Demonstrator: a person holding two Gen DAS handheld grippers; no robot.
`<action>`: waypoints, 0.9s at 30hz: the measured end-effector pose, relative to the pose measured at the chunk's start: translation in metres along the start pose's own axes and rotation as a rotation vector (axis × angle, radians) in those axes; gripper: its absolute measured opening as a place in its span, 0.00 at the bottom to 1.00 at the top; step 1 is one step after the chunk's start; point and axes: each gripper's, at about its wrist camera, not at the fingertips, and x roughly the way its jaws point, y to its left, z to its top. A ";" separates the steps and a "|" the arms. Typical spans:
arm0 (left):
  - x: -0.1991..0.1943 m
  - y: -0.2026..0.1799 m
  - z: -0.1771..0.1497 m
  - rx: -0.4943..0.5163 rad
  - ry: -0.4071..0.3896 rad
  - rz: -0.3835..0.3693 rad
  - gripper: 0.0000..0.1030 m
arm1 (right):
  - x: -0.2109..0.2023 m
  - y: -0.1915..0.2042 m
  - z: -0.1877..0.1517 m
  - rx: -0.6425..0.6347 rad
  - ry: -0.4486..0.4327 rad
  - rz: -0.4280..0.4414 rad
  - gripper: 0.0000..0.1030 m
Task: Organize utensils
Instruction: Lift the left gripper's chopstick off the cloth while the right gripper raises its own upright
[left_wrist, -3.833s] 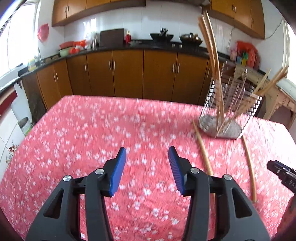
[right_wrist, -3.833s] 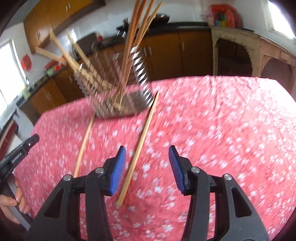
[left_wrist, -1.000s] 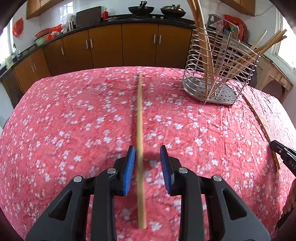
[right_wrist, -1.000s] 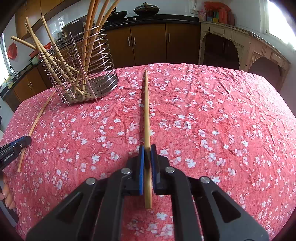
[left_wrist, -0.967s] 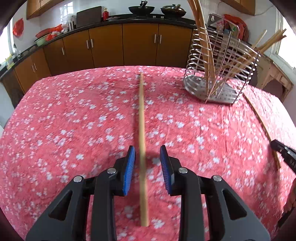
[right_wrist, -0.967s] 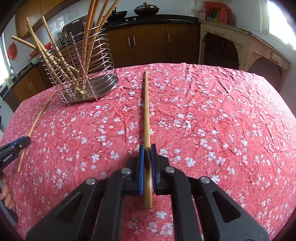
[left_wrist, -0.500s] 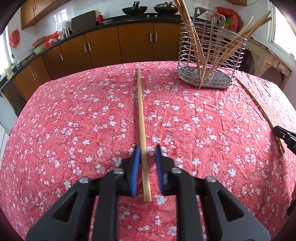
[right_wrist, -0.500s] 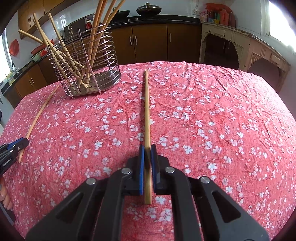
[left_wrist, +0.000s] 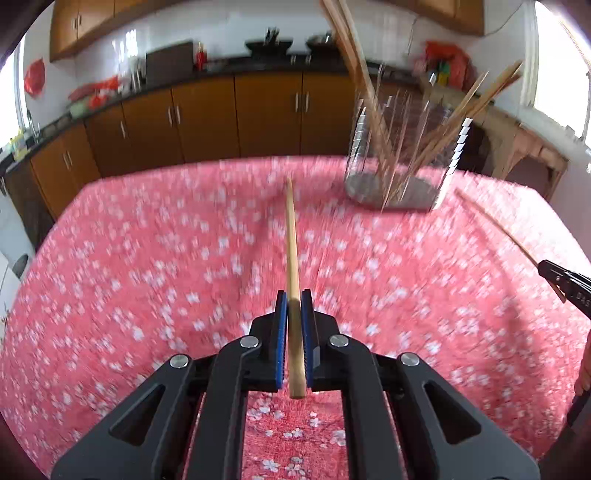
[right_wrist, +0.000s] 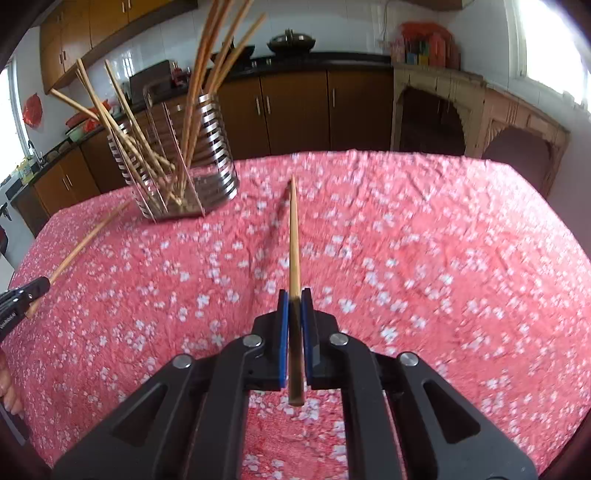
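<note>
My left gripper is shut on a long wooden chopstick that points forward, lifted off the red flowered tablecloth. My right gripper is shut on another wooden chopstick, also raised above the cloth. A wire utensil holder with several chopsticks stands at the far right in the left wrist view and at the far left in the right wrist view. Each view shows the other gripper's tip with its chopstick.
Brown kitchen cabinets and a dark counter with pots run along the far wall. A wooden side table stands beyond the table's right end. The tablecloth's edges drop off at the left and right.
My left gripper closed on its chopstick and lifted it off the cloth. My right gripper, shut on its chopstick throughout, raised it too. Both views are blurred from motion.
</note>
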 end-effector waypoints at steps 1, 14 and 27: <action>-0.009 0.000 0.003 0.003 -0.032 -0.008 0.07 | -0.007 -0.001 0.003 -0.007 -0.028 -0.002 0.08; -0.075 0.010 0.036 -0.055 -0.303 -0.067 0.04 | -0.076 0.001 0.035 -0.038 -0.300 0.076 0.08; -0.030 0.037 0.008 -0.010 -0.076 0.016 0.04 | -0.074 0.000 0.026 -0.040 -0.296 0.087 0.08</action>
